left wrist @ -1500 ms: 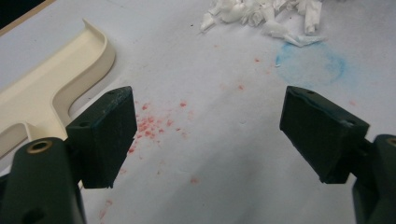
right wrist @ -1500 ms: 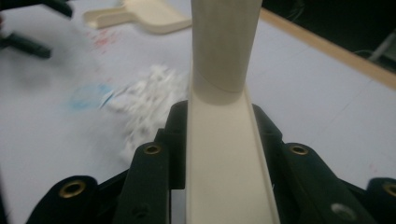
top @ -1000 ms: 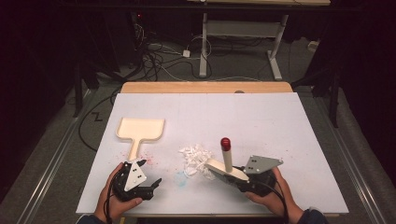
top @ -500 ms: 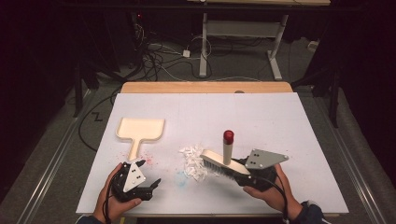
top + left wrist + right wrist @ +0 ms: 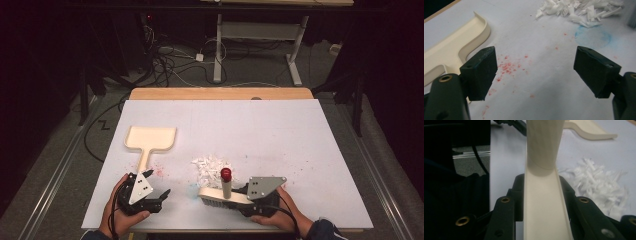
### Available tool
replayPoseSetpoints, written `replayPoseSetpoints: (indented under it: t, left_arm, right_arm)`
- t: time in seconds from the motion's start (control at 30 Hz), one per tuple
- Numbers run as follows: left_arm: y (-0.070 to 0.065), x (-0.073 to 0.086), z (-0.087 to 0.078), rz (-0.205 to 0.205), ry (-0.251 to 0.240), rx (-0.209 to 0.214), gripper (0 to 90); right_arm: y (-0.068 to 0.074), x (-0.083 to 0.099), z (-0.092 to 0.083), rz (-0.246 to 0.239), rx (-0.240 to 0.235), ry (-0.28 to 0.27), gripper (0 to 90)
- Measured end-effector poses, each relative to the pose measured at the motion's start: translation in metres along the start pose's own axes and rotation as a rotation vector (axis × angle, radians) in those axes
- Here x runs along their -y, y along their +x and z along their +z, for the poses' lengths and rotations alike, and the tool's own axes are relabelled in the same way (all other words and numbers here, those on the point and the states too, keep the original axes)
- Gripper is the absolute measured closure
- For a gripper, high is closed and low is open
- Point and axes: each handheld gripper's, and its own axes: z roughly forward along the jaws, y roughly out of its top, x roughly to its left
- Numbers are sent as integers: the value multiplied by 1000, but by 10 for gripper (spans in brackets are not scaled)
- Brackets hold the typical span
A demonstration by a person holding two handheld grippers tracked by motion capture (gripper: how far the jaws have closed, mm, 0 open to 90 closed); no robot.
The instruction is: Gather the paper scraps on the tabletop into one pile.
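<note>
Pinching the brush [image 5: 223, 196], the right gripper's [image 5: 541, 202] fingers hide its bristles; the left gripper's [image 5: 536, 72] fingers are spread.

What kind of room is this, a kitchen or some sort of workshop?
Probably a lab or test room, not a kitchen: a white-covered table stands alone in the dark, loose cables sprawl across the floor behind it, and a bare metal desk frame stands beyond.

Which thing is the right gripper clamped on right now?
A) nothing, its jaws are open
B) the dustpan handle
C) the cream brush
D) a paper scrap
C: the right gripper has its jaws shut on the cream brush, beside the paper scraps; the dustpan lies untouched.
</note>
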Motion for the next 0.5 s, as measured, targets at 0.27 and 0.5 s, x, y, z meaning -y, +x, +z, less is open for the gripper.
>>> replayPoseSetpoints:
  t: [0.27,0.5]
  left_arm:
    - [-2,0,4,9,15,13,181]
    - [-3,1,2,10,13,9,181]
  right_arm:
    - [-40,-10,17,1,60,-4,674]
    - [-36,-15,-15,14,76,-52,673]
